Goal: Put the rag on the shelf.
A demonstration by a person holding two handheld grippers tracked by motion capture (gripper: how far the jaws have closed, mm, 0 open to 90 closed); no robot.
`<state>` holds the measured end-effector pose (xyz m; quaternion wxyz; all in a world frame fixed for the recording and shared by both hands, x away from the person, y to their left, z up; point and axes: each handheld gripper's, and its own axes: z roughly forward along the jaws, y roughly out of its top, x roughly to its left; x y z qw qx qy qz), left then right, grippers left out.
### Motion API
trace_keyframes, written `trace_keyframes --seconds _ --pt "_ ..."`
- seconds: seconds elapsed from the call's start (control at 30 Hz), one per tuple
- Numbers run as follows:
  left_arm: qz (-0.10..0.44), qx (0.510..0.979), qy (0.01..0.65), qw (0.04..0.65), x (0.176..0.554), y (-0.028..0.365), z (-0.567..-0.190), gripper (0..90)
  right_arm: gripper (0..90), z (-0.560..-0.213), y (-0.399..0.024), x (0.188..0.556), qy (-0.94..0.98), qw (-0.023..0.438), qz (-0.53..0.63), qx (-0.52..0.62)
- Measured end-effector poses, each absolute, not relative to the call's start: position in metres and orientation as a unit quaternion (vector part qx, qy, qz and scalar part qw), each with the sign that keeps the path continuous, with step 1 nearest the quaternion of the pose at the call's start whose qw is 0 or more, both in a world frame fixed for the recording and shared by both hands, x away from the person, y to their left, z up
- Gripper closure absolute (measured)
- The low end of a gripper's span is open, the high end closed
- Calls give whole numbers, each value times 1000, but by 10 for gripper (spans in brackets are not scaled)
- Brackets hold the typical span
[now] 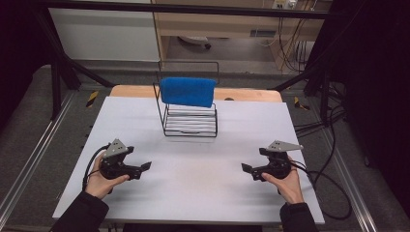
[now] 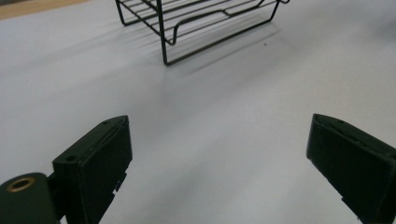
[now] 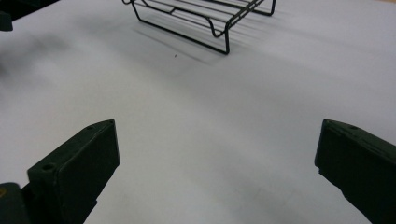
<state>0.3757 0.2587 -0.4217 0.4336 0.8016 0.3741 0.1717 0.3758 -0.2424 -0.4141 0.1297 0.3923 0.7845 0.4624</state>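
White table [image 1: 193, 188] | left hand-held gripper [image 1: 143, 167] spread wide, empty | right hand-held gripper [image 1: 247, 169] spread wide, empty | wire rack [image 1: 191, 121] well apart

White table [image 1: 193, 183] bears a black wire rack [image 1: 191, 123] only

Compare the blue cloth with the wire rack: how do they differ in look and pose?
The cloth is solid blue and fuzzy; the rack is thin black wire you can see through. The cloth hangs draped over the rack's upper bar, off the table; the rack stands on the table. The cloth looks soft; the rack looks rigid. Both sit at the table's far middle, away from both grippers, which are open.
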Motion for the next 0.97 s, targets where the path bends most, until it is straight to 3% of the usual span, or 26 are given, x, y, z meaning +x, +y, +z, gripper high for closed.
trace_keyframes --seconds 0.5,0.97 --pt "163 820 360 413 366 264 -445 70 7 -446 -269 357 782 107 467 400" --pt "163 823 362 406 364 267 -452 69 7 -453 -269 356 795 109 443 400"
